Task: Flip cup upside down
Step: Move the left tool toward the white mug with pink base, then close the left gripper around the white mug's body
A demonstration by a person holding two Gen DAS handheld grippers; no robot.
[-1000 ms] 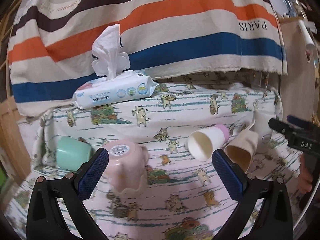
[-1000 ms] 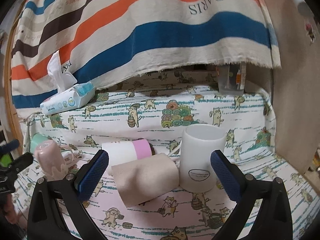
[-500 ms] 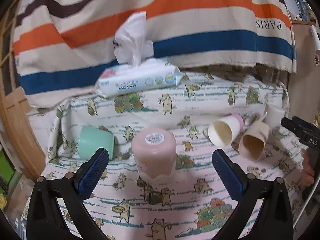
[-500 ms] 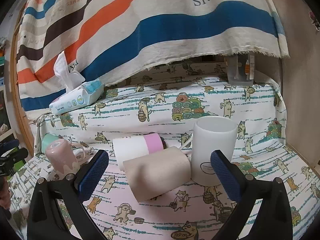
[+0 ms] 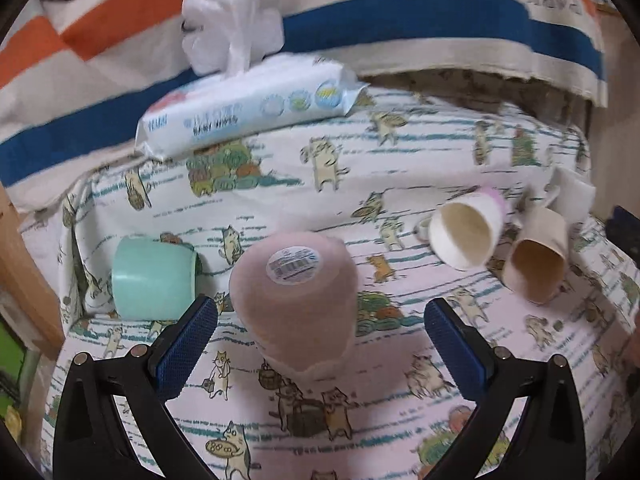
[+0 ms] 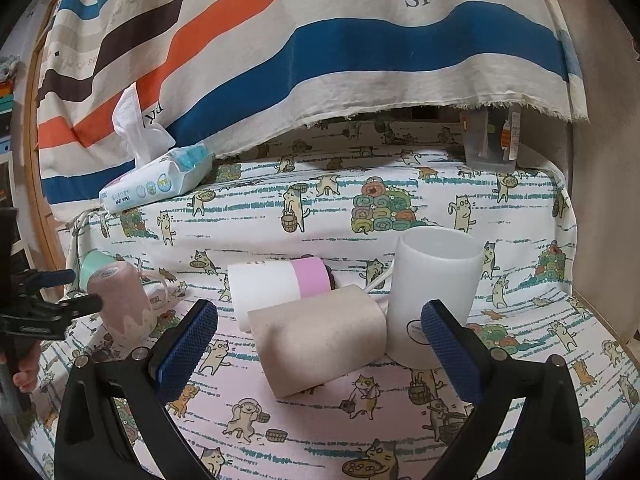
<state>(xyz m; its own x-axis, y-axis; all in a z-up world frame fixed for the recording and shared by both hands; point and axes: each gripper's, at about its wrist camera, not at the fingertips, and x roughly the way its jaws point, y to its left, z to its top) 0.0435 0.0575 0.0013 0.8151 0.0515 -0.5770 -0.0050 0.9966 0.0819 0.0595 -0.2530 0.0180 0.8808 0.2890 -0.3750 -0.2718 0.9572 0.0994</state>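
Observation:
A pink cup [image 5: 296, 296] stands upside down on the cat-print cloth, barcode sticker on its base facing up; it also shows in the right wrist view [image 6: 122, 304]. My left gripper [image 5: 320, 332] is open, its blue pads on either side of the pink cup without touching. A mint cup [image 5: 154, 280] lies on its side to the left. A white-and-pink cup [image 6: 276, 292] and a beige cup [image 6: 320, 340] lie on their sides. A white cup [image 6: 434, 292] stands upright. My right gripper [image 6: 320, 340] is open and empty, with the beige cup between its fingers.
A pack of baby wipes [image 5: 248, 112] lies at the back on the cloth. A striped towel [image 6: 320, 40] hangs behind. A wooden frame [image 5: 24, 280] borders the left edge. A dark container [image 6: 492, 140] stands at the back right.
The left gripper has moved closer and higher over the pink cup, which now stands steady upside down. The right gripper has drifted slightly nearer the beige cup.

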